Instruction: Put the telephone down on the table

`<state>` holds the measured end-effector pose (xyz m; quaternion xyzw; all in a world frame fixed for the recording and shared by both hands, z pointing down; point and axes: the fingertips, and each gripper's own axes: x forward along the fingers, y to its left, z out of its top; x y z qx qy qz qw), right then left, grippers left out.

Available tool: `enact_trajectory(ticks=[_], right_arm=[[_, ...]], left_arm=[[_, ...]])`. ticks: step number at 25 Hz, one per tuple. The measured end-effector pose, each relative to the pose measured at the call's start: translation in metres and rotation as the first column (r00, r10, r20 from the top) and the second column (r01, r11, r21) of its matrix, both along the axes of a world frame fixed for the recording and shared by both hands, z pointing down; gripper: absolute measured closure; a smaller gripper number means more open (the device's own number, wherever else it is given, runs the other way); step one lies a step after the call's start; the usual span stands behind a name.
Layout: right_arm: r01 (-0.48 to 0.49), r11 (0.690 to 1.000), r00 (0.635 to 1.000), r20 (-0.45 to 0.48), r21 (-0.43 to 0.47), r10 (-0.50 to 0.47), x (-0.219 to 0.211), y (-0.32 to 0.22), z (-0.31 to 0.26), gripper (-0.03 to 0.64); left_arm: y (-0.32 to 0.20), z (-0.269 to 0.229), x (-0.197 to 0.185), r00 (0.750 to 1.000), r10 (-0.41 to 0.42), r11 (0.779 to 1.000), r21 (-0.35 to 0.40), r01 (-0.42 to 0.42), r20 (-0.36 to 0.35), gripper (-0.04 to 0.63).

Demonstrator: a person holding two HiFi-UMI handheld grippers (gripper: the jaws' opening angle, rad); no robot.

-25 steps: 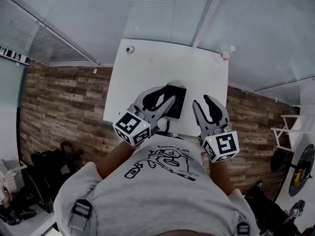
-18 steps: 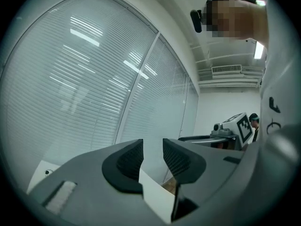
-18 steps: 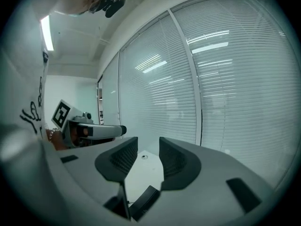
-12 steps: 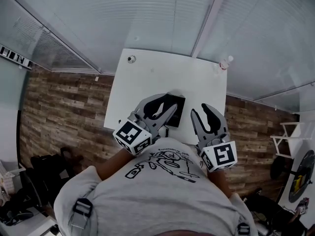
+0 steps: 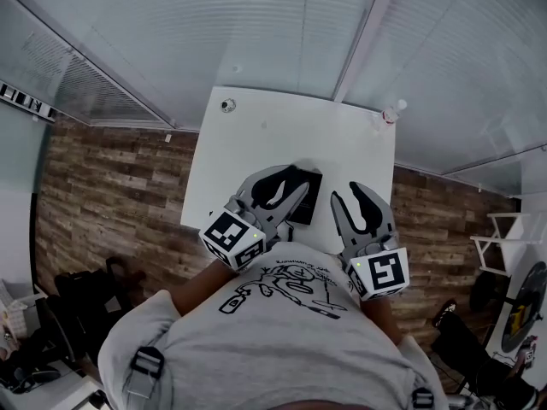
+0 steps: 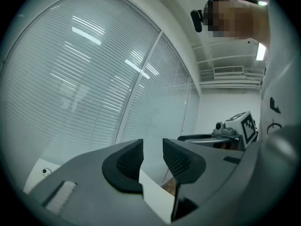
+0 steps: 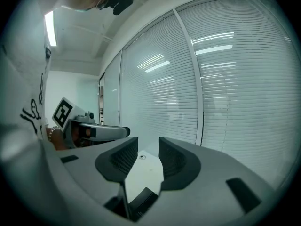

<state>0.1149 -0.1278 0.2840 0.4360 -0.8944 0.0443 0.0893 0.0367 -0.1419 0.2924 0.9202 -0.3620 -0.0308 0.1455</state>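
Note:
The black telephone lies on the white table near its front edge, its left part hidden under my left gripper. That gripper hovers over the telephone, shut with nothing between its jaws. My right gripper is just right of the telephone, also shut and empty. In the right gripper view a dark edge of the telephone shows below the jaws.
A small round object sits at the table's far left corner, and a small bottle at the far right corner. Windows with blinds stand behind the table. Wood-pattern floor lies on both sides.
The right gripper's jaws have drawn together a little. Both hands stay near the table's front edge; the head view has shifted slightly.

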Motion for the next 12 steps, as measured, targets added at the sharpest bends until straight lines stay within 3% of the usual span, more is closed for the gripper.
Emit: enact_trajectory(ticks=[12], right_arm=[[-0.004, 1.000, 1.000, -0.013, 0.027, 0.004, -0.0085, -0.0054, -0.0071, 0.488]], left_arm=[[-0.0026, -0.0060, -0.0077, 1.000, -0.016, 1.000, 0.008, 0.016, -0.015, 0.465]])
